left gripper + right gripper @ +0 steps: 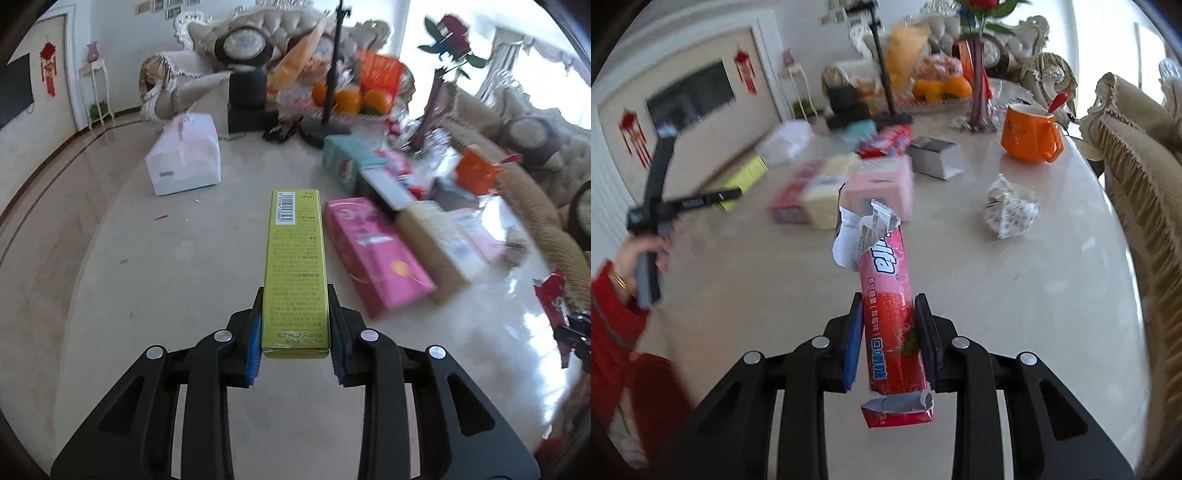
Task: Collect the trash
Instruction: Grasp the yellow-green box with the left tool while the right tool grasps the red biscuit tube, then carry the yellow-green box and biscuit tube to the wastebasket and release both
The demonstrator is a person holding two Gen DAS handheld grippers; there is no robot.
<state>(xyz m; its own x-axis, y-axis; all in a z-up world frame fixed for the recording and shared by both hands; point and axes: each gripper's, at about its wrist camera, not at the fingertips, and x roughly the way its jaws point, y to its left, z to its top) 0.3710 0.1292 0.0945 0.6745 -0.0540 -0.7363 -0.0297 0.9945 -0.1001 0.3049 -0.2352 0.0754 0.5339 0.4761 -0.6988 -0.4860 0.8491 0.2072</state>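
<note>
My left gripper [295, 295] is shut on a long yellow-green carton [295, 258] with a barcode at its far end, held above the marble table [147, 295]. My right gripper [888, 299] is shut on a torn red strawberry candy wrapper [886, 295], its ripped foil ends sticking out front and back, held above the table. The yellow carton and the left gripper also show in the right wrist view [746, 177] at left, with the hand in a red sleeve. The wrapper shows at the right edge of the left wrist view [552, 295].
On the table: a pink box [373, 247], a cream box [439, 243], a teal box [343, 158], a white tissue pack [184, 158], a crumpled paper wad [1010, 210], an orange mug [1030, 136], a grey box [936, 157], a vase with a rose [979, 88], a fruit tray [347, 99]. Sofas surround it.
</note>
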